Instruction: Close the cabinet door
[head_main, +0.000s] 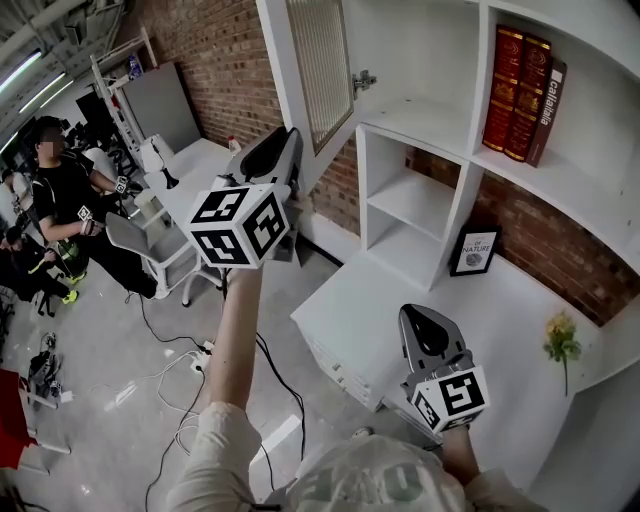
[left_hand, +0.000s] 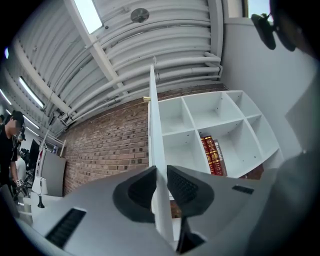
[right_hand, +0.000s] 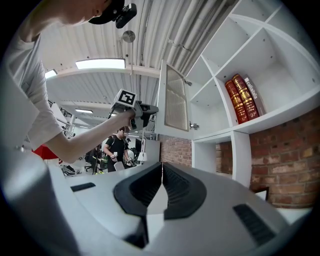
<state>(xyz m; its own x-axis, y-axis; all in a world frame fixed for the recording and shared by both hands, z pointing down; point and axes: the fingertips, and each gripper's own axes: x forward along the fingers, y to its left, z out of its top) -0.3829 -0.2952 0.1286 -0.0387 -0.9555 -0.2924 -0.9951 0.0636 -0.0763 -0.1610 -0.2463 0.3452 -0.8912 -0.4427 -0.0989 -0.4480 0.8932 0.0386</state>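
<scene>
The white cabinet door (head_main: 320, 60) with a ribbed glass panel stands open from the white shelf unit (head_main: 420, 120). My left gripper (head_main: 290, 140) is raised to the door's free edge. In the left gripper view that door edge (left_hand: 155, 130) runs between the two pads, and the left gripper (left_hand: 161, 172) is shut on it. My right gripper (head_main: 425, 318) hangs low over the white desk (head_main: 350, 300), shut and empty. Its jaw tips meet in the right gripper view (right_hand: 162, 167), which also shows the door (right_hand: 175, 100) and the left gripper (right_hand: 142, 111) on it.
Red books (head_main: 520, 95) stand in an upper shelf bay, with a framed picture (head_main: 473, 250) and a yellow flower (head_main: 562, 340) on the desk. A hinge (head_main: 365, 80) sits on the door's inner side. A person (head_main: 60, 190), chairs and floor cables are at the left.
</scene>
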